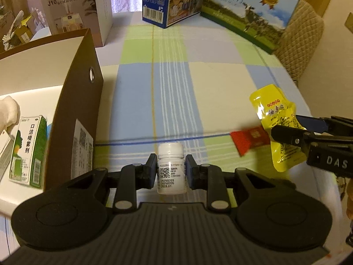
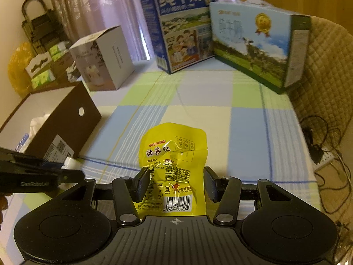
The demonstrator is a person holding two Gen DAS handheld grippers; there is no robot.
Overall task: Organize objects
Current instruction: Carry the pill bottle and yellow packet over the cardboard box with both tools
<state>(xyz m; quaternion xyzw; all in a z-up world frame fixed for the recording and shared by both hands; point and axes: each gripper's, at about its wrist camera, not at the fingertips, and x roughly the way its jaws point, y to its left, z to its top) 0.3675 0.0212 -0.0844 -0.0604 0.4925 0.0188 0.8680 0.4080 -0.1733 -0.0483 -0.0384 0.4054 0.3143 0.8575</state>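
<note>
Fingers of the left gripper (image 1: pixel 169 172) sit close on either side of a small white plastic pill bottle (image 1: pixel 170 169), upright with its ribbed cap just past the tips, and the blue pads look pressed against its printed label, so call it pinched. Over on the right gripper (image 2: pixel 175 182), the fingers stand a little apart with a crinkled yellow foil snack pouch (image 2: pixel 174 161) between them: the left pad touches the pouch's folded edge, the right pad shows a sliver of gap, so whether it is truly clamped I cannot tell. From the left wrist view that same pouch hangs at the right gripper's tips near the table's right edge, with a small red wrapped candy (image 1: pixel 251 140) lying just beside it on the checked blue, green and cream tablecloth (image 1: pixel 198 84). Plenty of open cloth stretches ahead of both grippers. To the left stands an open brown cardboard box with a white interior (image 1: pixel 75 101), holding a green and white spray carton (image 1: pixel 28 152). At the far edge, a white humidifier box (image 1: pixel 75 8), a blue milk carton case (image 1: pixel 174 0) and a wide sky-and-meadow milk case (image 1: pixel 249 11) line up.
</note>
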